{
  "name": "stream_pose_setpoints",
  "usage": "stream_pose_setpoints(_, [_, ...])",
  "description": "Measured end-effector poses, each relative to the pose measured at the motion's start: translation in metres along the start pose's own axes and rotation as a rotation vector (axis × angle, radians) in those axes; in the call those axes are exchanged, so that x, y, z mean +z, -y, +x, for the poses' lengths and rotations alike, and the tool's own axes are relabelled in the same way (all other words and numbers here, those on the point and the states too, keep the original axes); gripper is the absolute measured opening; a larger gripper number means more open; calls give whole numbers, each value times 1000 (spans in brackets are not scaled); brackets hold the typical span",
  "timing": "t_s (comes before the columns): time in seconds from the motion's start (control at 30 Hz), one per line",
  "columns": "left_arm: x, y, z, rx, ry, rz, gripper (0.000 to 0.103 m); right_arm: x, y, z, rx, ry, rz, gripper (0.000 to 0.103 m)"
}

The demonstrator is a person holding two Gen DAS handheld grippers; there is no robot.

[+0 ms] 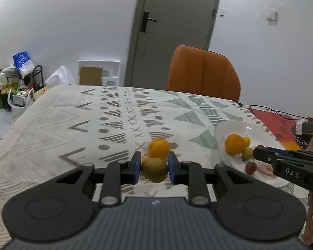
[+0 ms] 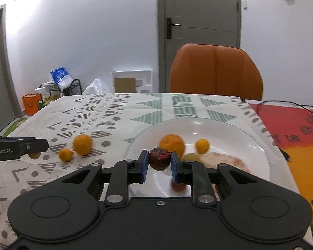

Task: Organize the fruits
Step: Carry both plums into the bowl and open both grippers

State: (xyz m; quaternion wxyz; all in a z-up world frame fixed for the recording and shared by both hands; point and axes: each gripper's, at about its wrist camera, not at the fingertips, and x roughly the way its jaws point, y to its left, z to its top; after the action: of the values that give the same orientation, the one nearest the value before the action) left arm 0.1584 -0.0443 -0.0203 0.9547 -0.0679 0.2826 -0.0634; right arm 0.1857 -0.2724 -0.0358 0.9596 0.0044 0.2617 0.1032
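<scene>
My left gripper [image 1: 154,167] is shut on a brown-green kiwi [image 1: 154,169], held above the patterned tablecloth. An orange [image 1: 158,148] lies on the cloth just beyond it. My right gripper [image 2: 158,162] is shut on a dark red hawthorn-like fruit [image 2: 159,158] over the near part of the white plate [image 2: 250,145]. On the plate lie an orange [image 2: 173,144], a small kumquat [image 2: 202,145], a green fruit [image 2: 191,156], a pale pink piece [image 2: 225,159] and a red fruit [image 2: 178,185] under my fingers. On the cloth left of the plate sit an orange [image 2: 82,144] and a kumquat [image 2: 65,154].
An orange chair [image 2: 216,71] stands at the table's far edge. A red and orange mat [image 2: 298,129] with black cables [image 1: 281,112] lies right of the plate. The left gripper shows at the left edge of the right wrist view [image 2: 16,146]. Clutter stands on the floor far left [image 1: 16,87].
</scene>
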Motion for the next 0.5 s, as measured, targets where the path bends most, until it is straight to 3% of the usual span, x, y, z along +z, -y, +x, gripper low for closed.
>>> stream_pose_setpoints(0.5, [16,53,22,-64,-11,101,25,-1,48,-9,-46,32,79,21])
